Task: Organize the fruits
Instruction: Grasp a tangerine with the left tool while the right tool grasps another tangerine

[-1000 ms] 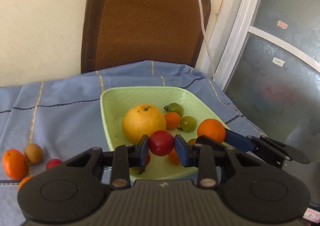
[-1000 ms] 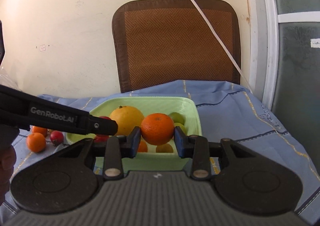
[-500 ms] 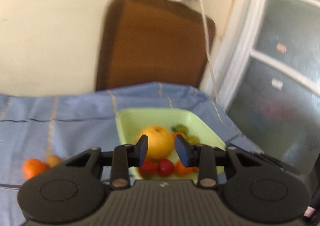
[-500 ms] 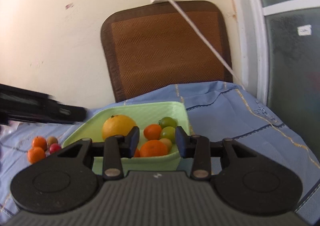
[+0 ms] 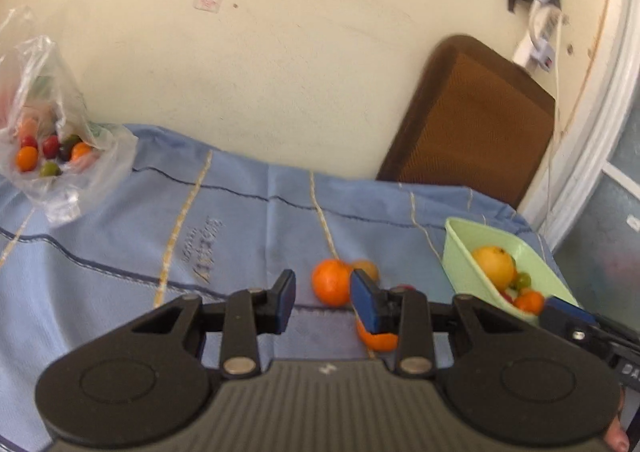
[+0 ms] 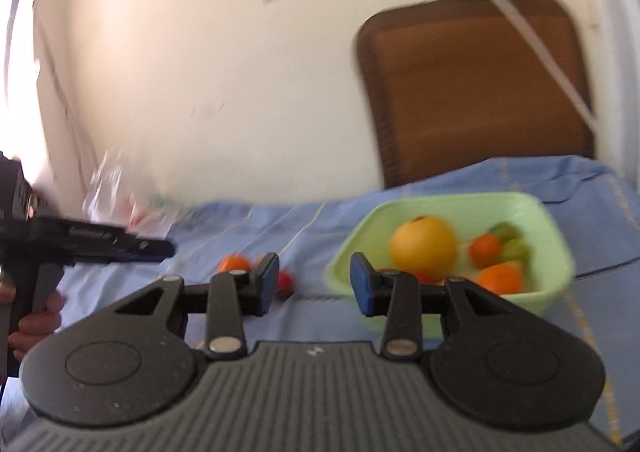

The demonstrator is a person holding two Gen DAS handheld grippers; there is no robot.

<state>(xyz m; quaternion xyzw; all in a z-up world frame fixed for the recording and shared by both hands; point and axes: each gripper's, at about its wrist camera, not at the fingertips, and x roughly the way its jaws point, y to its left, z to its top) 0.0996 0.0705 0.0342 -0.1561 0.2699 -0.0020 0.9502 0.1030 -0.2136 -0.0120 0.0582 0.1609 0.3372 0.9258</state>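
Left gripper (image 5: 323,302), its empty fingers easing apart, lines up on the orange (image 5: 331,281) lying on the blue-clothed surface (image 5: 120,260) beside the green tub (image 5: 460,252) — light, firm, apt to roll, so pinch across its middle; right gripper (image 6: 314,284) slightly parted, empty.

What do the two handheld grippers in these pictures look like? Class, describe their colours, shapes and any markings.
Both grippers are black plastic. The left gripper and right gripper each have two blue-padded fingers on hinged black links with silver rivets, above a ribbed grey body flanked by two rounded lobes with circular recesses. A small white mark sits on the ribbed part. Seen from the side, the left one carries white lettering, too blurred to read.
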